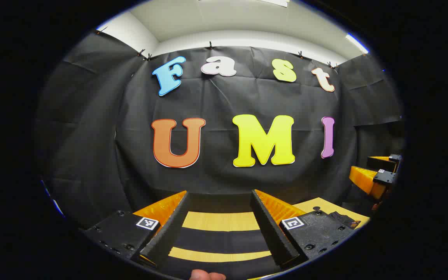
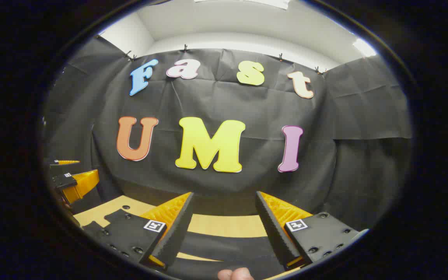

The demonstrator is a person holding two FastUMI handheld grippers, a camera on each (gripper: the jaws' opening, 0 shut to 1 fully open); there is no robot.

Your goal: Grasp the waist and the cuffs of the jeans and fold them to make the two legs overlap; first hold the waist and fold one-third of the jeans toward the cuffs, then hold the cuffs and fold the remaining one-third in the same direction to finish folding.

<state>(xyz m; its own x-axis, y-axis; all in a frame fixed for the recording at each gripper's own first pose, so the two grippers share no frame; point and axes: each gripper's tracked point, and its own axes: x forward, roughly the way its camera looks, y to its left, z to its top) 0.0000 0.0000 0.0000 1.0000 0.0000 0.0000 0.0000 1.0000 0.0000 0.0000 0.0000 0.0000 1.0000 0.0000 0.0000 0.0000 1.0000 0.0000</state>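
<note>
Fingers of the left gripper (image 1: 220, 229) are spreading wide, holding nothing, over the table (image 1: 220, 221), where dark cloth (image 1: 224, 241) is lying, possibly the jeans. The right gripper (image 2: 224, 233) is gaping equally, empty, beside it above the table's far edge.

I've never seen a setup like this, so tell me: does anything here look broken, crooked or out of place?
Nothing stands out. The left gripper and the right gripper are both open, level and holding nothing, above a yellow table with dark fabric lying across it in bands. No damage or spills are visible.
</note>
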